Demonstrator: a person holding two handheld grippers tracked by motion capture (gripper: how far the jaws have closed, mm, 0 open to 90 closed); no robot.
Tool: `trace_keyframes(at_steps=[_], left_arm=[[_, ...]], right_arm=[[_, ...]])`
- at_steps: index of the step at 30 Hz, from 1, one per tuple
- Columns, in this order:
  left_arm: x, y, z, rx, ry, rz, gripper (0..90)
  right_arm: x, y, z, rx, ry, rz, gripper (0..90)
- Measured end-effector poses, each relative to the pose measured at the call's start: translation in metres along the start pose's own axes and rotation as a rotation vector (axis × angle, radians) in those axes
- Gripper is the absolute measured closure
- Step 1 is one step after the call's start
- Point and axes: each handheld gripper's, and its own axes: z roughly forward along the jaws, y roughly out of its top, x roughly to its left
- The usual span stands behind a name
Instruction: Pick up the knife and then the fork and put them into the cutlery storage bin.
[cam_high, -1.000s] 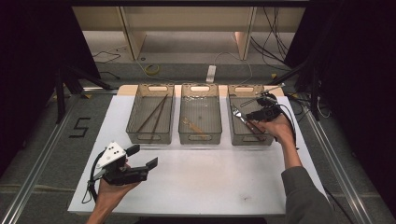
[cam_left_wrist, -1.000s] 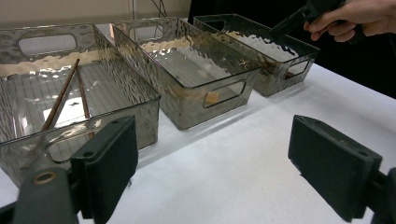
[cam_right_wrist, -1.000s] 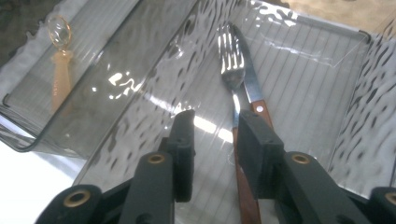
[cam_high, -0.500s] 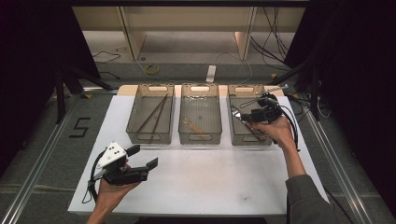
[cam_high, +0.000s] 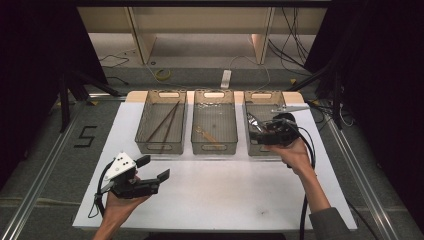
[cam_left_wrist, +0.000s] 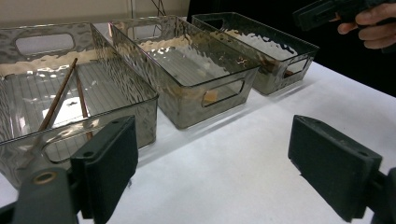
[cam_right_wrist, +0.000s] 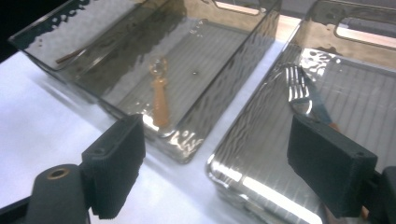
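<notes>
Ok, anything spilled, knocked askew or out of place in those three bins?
Nothing stands out. The three smoky clear plastic bins stand upright in a row; brown chopsticks lie in the left one, a small tan wooden spoon in the middle, a silver metal fork in the right.

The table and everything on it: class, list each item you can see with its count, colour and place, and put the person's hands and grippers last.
Table: one, white top, centre.
Bins: three, clear smoky grey, in a row at the far side.
Chopsticks: two, brown, in the left bin.
Spoon: one, tan, in the middle bin.
Fork: one, silver, in the right bin.
Left gripper: one, black with a grey plate, open, held above the near left of the table.
Right gripper: one, black, open, held over the right bin.
Hands: two, one on each gripper.
</notes>
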Motion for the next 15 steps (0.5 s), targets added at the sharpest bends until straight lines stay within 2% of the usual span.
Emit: trace_keyframes(at_steps=[9, 15], left_arm=[[0.0, 0.0, 0.001, 0.006, -0.008, -0.001, 15.5], [-0.001, 0.0, 0.002, 0.012, -0.018, -0.001, 15.3]], right_arm=[[0.018, -0.024, -0.004, -0.037, 0.018, -0.039, 19.9], [0.024, -0.038, -0.007, -0.061, 0.049, -0.043, 19.7]])
